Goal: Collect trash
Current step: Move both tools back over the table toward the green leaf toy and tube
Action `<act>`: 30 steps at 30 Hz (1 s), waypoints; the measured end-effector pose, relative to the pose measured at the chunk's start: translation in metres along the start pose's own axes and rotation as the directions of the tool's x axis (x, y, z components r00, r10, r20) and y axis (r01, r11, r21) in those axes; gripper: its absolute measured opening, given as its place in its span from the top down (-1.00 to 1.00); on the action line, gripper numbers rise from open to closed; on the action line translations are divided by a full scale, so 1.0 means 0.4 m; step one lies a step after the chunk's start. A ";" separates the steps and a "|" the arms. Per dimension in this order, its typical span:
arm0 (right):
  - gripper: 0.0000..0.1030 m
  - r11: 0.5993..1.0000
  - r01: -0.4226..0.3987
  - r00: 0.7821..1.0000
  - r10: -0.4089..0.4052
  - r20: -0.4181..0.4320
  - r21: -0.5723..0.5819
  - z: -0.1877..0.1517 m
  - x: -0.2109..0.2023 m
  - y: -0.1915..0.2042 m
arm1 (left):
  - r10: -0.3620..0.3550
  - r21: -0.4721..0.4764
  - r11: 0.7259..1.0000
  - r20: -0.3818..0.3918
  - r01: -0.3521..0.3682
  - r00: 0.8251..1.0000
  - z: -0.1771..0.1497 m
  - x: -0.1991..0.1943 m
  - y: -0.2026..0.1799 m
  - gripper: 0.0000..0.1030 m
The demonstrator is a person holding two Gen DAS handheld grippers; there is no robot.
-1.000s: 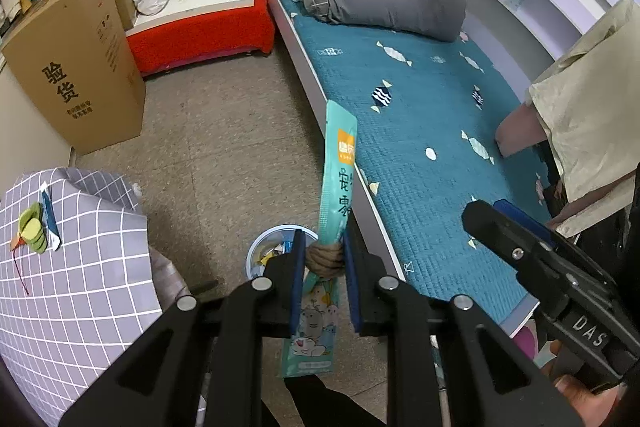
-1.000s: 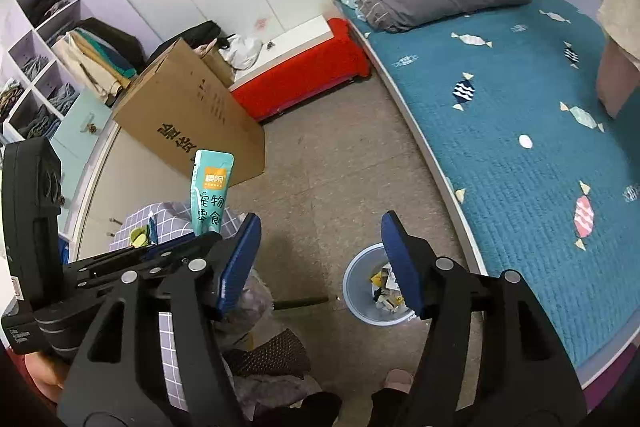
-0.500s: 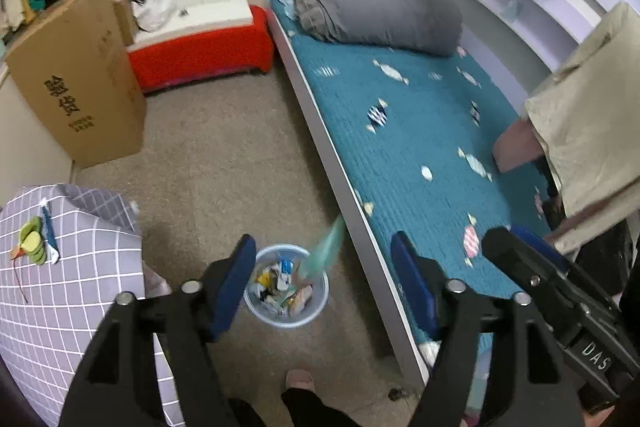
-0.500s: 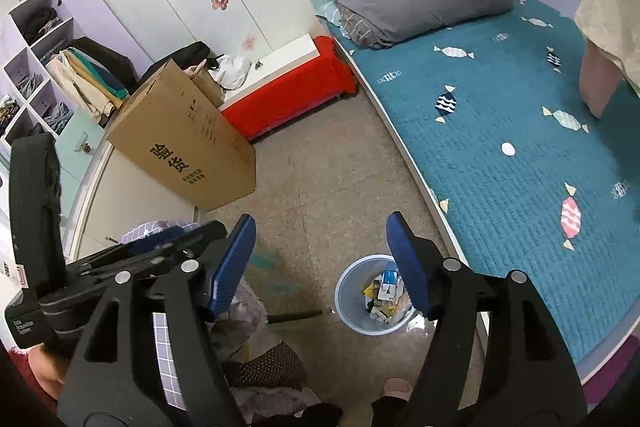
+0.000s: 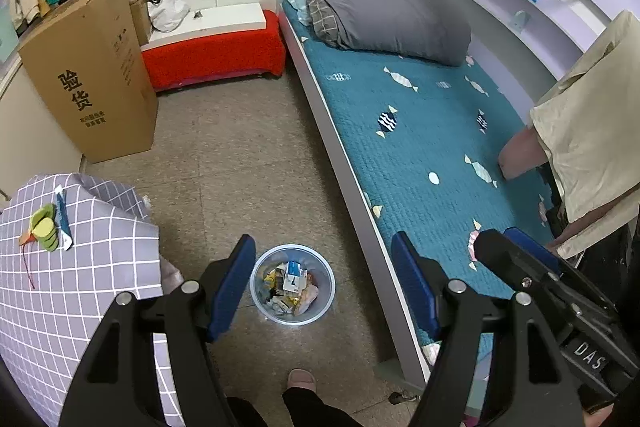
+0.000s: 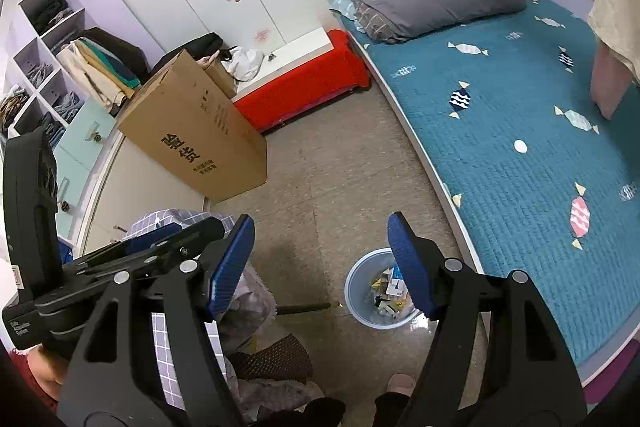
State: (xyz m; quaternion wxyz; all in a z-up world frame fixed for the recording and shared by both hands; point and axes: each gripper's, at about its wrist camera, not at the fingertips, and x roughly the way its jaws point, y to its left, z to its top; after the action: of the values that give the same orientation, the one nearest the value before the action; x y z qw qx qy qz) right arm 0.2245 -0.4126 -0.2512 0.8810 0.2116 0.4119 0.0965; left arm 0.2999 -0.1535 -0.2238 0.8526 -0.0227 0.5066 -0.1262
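Now both the left gripper (image 5: pixel 323 281) and right gripper (image 6: pixel 321 265) hang wide open and empty above the bin (image 5: pixel 293 285), so next seek leftover trash, perhaps the wrapper (image 5: pixel 47 223) on the checked cloth (image 5: pixel 76 267).

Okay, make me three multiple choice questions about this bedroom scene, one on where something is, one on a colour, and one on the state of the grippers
1. Where does the trash bin stand?
A. on the bed
B. on the floor beside the bed
C. on the red bench

2. What colour is the bed cover?
A. teal
B. red
C. white

3. How are the left gripper and right gripper?
A. both shut
B. one holds a packet
C. both open, empty

Answers: B, the bin sits on the floor near the bed frame; A, teal with candy print; C, both sets of jaws stand wide apart with nothing between them.
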 end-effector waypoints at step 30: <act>-0.38 0.966 -0.200 0.978 0.188 -0.085 -0.165 -0.075 0.030 0.245 | 0.220 -0.193 0.962 0.135 -0.192 0.966 -0.139 -0.260 0.200 -0.37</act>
State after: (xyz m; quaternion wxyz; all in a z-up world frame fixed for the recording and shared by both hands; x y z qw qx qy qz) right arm 0.2097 -0.3122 -0.2322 0.8677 0.1703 0.4091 0.2251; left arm 0.2195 -0.0465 -0.1751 0.8924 -0.0558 0.4476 0.0115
